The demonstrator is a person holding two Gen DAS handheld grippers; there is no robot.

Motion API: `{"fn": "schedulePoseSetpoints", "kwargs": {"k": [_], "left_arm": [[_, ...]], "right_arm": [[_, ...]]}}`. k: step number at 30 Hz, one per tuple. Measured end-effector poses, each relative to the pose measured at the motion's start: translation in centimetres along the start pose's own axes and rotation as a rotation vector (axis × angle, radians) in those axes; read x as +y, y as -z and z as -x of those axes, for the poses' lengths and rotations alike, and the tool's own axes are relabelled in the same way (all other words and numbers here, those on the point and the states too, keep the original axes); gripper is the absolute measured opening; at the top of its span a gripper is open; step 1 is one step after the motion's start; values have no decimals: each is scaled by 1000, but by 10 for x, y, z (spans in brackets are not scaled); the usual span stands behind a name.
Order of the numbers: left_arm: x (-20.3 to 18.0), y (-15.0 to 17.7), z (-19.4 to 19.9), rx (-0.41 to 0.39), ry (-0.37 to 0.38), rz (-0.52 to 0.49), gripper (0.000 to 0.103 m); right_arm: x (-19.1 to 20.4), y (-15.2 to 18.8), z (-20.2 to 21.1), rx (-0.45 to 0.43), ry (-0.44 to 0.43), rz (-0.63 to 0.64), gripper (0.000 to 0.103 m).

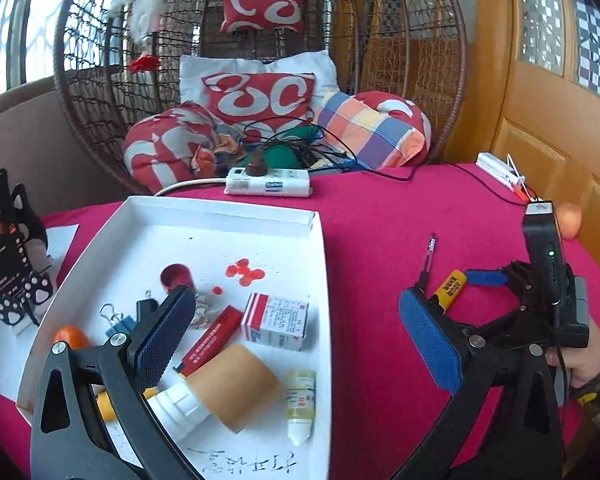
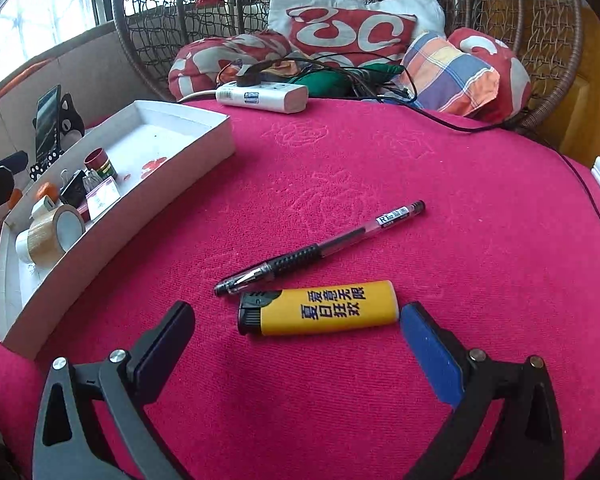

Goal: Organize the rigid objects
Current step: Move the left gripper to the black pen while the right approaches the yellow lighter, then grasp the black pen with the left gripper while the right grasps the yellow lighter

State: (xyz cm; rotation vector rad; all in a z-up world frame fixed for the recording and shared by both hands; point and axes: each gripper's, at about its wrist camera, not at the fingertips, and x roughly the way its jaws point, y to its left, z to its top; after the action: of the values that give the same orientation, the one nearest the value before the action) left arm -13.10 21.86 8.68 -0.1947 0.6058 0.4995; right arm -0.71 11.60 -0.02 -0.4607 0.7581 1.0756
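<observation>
A white tray (image 1: 316,264) holds a brown tape roll (image 1: 236,388), a medicine box (image 1: 276,320), a red box (image 1: 212,340), a small tube (image 1: 300,404), binder clips (image 1: 118,322) and a red cap (image 1: 176,276). My left gripper (image 1: 300,320) is open and empty, its jaws spread above the tray's near right side. A yellow lighter (image 2: 320,308) and a black pen (image 2: 320,250) lie on the pink cloth. My right gripper (image 2: 296,324) is open, low over the cloth, with the lighter between its fingertips. In the left wrist view, the right gripper (image 1: 460,280) sits at the lighter (image 1: 452,288).
A white power strip (image 1: 268,184) with cables lies at the table's far edge. A phone on a cat stand (image 1: 8,240) is left of the tray. Oranges (image 1: 70,336) lie by the tray's left side. A wicker chair (image 1: 260,80) with cushions stands behind. An apple (image 1: 570,220) is far right.
</observation>
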Motion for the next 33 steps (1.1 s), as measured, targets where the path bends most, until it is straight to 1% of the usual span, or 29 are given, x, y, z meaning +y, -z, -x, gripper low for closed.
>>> {"fn": "schedulePoseSetpoints", "kwargs": {"k": [3,4,5,6,9,12,15,18,20,21,22,23,26,27,28,30,33], "left_arm": [[-19,-10,-16,29,32,-31,103],[-26,-12,-24,48,53,-39,103],[-35,-13,-32,68,75,-48,103],[-45,-14,-40,88,91,-64,103],[-78,-15,-67,149,139,-128,103],[-108,-16,-93,187,179,-190,103],[-130,-18,-119,210,172,-256,103],[-139,-19,-142,259,156,-281,101],[-139,-17,-150,278,135,-283,79],[-137,-15,-152,288,130,-281,57],[-135,-12,-153,297,134,-277,45],[-132,-10,-151,289,155,-261,42],[-129,-6,-147,291,178,-247,30],[-129,-4,-144,293,186,-251,20],[-130,-2,-142,293,190,-255,14],[-128,1,-138,296,224,-241,12],[-122,4,-131,293,249,-179,12]], "right_arm": [[-1,-1,-8,31,1,1,103],[-2,1,-5,24,-7,-1,100],[-4,4,-2,18,-4,-1,95],[-8,7,2,10,14,1,81],[-25,20,16,-3,3,-40,81],[-47,39,36,-13,34,-99,81],[-77,59,57,-35,61,-207,81],[-96,71,68,-68,29,-296,81],[-96,72,69,-72,21,-304,81],[-94,71,68,-67,31,-295,81],[-91,69,67,-62,42,-285,81],[-89,68,66,-58,47,-278,81],[-90,66,65,-57,44,-276,81],[-90,65,65,-56,44,-276,81],[-89,65,65,-55,48,-273,81],[-88,66,66,-49,62,-262,81],[-86,66,66,-43,83,-247,81]]}}
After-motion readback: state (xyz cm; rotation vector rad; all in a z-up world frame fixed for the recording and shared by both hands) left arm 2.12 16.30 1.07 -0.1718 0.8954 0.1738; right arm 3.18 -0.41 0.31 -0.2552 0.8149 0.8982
